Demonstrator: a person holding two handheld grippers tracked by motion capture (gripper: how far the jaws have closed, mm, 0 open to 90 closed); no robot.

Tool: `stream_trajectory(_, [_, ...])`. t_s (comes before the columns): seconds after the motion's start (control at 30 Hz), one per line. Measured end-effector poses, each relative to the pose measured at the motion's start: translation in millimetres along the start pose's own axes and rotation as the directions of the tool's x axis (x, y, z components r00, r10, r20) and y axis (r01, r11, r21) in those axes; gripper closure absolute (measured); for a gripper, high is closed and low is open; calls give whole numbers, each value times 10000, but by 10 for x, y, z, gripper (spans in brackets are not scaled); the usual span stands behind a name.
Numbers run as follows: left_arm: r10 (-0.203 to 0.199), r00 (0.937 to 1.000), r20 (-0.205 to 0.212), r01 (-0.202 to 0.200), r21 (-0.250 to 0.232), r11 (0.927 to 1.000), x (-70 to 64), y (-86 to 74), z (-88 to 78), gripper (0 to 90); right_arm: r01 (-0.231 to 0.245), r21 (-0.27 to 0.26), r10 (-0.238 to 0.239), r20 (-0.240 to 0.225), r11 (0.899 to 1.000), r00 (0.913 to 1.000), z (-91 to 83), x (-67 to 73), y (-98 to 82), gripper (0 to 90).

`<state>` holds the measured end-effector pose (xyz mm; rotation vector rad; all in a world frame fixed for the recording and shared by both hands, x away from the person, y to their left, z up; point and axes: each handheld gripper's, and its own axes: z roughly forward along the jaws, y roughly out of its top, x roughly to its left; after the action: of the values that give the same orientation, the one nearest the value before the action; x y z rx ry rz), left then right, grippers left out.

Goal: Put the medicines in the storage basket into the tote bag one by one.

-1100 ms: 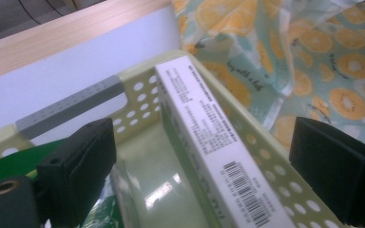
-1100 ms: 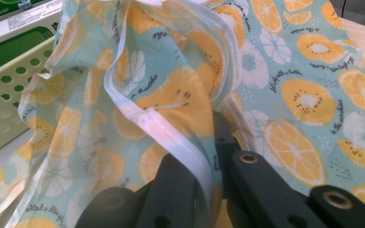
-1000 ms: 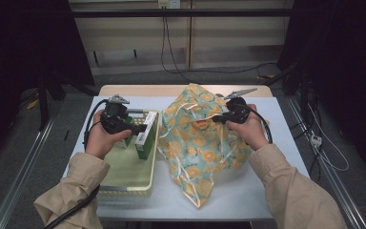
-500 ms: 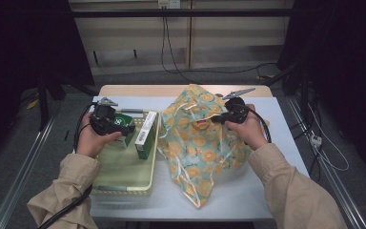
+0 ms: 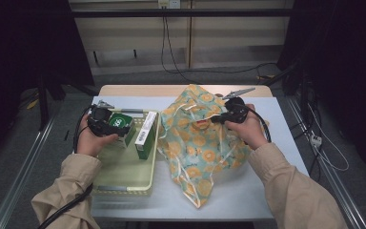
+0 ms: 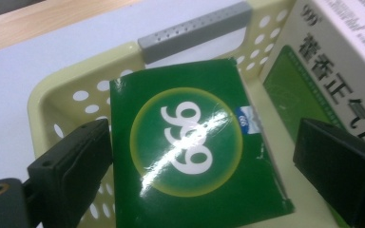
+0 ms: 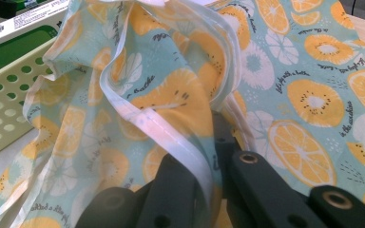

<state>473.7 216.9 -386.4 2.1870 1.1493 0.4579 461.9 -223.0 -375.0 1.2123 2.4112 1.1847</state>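
While the left claw (image 6: 199, 156) stands spread around the green box (image 6: 195, 152) without visibly pressing it, that box sits at the far end of the pale yellow basket (image 5: 124, 186) on the left of the table (image 5: 286, 119). Just right of it stands a taller white-and-green box (image 5: 146, 134). Farther right, the right claw (image 7: 209, 190) is pressed together, pinching the white hem of the orange-patterned fabric bag (image 5: 200, 143).
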Motion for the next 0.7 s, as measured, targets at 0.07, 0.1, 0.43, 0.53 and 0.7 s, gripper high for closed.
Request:
stream_trajectory(0.07, [57,9999,-127,-56,98,9999,-12,3,23,55,12,-13,-12,-7,10000,10000,-3,1,1,895])
stream_trajectory(0.1, [95,9998,-173,-92,171,9998,-22,3,38,51,31,-7,-31,-4,10000,10000,-5,1,1,895])
stream_trajectory(0.43, [16,9995,-325,14,937,9956,-75,-53,175,93,79,-7,-79,-44,10000,10000,-22,-4,-7,895])
stream_trajectory(0.53, [-185,9990,-415,224,958,9951,-91,-43,154,137,53,-43,-53,-11,10000,10000,-27,-14,-11,895])
stream_trajectory(0.7, [-550,9983,-198,565,836,9949,-121,2,77,159,31,-39,-31,-2,10000,10000,-34,-16,-12,895])
